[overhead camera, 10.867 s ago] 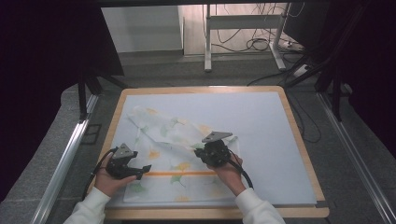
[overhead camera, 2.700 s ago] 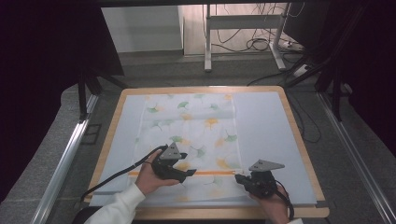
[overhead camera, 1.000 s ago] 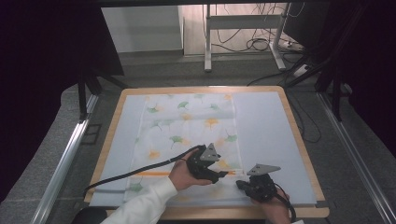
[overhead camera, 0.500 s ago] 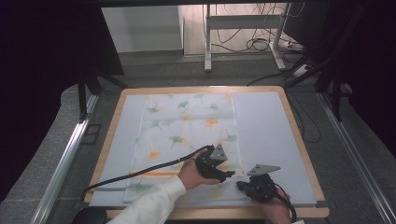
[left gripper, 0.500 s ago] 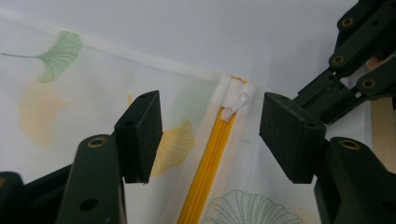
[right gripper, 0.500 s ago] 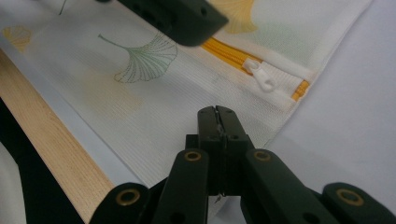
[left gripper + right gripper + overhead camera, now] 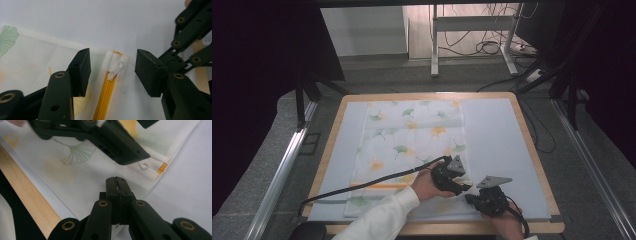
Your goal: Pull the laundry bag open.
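Note:
A white cloth [image 7: 412, 145] printed with ginkgo leaves lies flat on the pale mat, with an orange zipper [image 7: 106, 100] running across its near part. My left gripper [image 7: 113, 68] hovers over the zipper's right end. Its jaws have just been closing and stand open on either side of the white zipper pull [image 7: 116, 71], with the pads clear of it. In the high view it [image 7: 463, 189] sits just left of my right gripper [image 7: 470, 199]. The right gripper [image 7: 116, 182] is shut on the cloth near its right corner, with a thin pale sliver between its pads.
The pale blue mat [image 7: 497, 140] covers a table with a wooden rim [image 7: 532, 150]. The left gripper's black cable [image 7: 362, 182] trails left across the cloth. A metal stand and floor cables [image 7: 482, 47] lie beyond the far edge.
My left gripper has moved right along the zipper to its end beside the right gripper, sinking slightly. Its jaws have narrowed. The right gripper has not moved.

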The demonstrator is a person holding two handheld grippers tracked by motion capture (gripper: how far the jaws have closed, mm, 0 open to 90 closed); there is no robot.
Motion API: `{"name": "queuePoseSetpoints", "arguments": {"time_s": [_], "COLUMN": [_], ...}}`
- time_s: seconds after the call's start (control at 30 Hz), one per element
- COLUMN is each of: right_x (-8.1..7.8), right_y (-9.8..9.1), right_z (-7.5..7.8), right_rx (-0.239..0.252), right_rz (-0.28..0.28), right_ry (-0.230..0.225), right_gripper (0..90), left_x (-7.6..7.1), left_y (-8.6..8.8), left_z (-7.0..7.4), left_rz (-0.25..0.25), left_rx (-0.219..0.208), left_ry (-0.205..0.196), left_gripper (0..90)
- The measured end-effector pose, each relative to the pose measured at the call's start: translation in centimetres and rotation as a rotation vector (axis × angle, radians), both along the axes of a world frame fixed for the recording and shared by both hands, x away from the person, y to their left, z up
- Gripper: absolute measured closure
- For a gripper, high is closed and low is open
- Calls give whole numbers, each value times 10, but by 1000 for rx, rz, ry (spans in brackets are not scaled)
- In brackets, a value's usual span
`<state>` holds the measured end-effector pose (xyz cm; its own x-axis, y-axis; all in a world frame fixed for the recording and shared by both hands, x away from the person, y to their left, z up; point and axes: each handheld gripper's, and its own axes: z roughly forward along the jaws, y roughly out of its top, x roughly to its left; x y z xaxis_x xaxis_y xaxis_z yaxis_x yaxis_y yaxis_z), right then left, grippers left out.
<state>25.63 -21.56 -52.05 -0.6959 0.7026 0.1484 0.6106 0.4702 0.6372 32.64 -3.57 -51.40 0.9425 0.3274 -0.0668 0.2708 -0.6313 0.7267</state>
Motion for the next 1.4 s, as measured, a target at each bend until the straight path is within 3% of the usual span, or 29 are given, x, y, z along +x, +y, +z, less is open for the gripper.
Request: {"name": "queuePoseSetpoints", "arguments": {"time_s": [0.3, 0.37, 0.53, 0.9, 0.97, 1.0, 1.07, 1.4], "right_x": [1, 1, 0, 0, 0, 0, 0, 1], "right_y": [-1, -1, -1, 0, -1, -1, -1, -1], "right_z": [0, 0, 0, 0, 0, 0, 0, 0], "right_rx": [3, 3, -4, -4, -5, -5, -5, 1], "right_rz": [3, 4, 6, 8, 8, 9, 11, 11], "right_ry": [-1, -1, -3, -4, -5, -5, -4, -3], "right_gripper": [889, 889, 889, 889, 889, 889, 889, 889], "left_x": [2, -2, -5, 0, 1, 3, 4, 4], "left_y": [-4, -8, -19, -17, -14, -11, -9, -9], "left_z": [-8, -7, -5, -8, -7, -7, -7, -6], "left_rz": [-12, -44, -57, -30, -20, -32, -29, -29], "left_rx": [8, 67, 91, 76, 67, 85, 71, 69], "left_ry": [8, -44, -72, -33, -36, -42, -19, 5], "left_gripper": [474, 461, 487, 660, 710, 760, 795, 848]}}
